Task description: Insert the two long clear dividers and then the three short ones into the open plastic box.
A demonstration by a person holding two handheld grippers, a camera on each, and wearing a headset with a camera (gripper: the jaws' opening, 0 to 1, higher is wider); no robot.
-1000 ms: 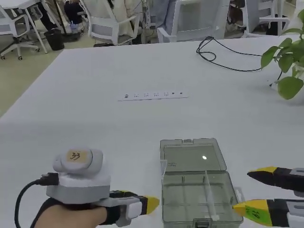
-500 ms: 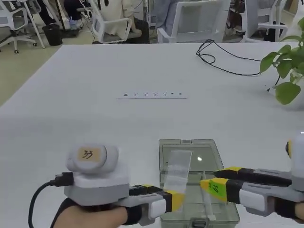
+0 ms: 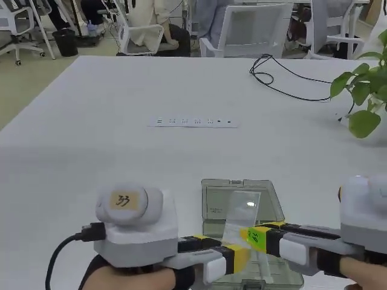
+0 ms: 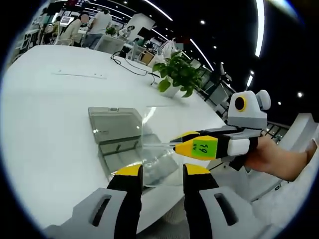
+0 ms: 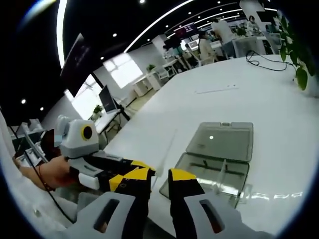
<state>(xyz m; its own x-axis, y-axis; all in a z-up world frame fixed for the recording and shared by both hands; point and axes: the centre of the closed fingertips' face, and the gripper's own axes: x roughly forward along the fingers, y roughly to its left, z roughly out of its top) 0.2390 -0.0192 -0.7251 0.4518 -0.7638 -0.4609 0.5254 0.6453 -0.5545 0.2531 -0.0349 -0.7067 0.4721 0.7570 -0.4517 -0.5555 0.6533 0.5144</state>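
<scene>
Lower centre of the head view, the left gripper pinches a clear divider upright over the open box. The right gripper meets it, but I cannot tell whether that gripper is closed on it. One long divider already stands inside the box. This is probably the second long one, and the next move calls for aligning it with its slots.

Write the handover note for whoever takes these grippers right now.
Left gripper: holds a clear plastic divider upright by the box, jaws at its side edges.
Right gripper: jaws close at that divider's edge; grip unclear.
Open clear plastic box: on the white table, between the grippers.
Done: a second clear divider stands inside the box.
Left: seat the held divider, then the remaining ones.
</scene>
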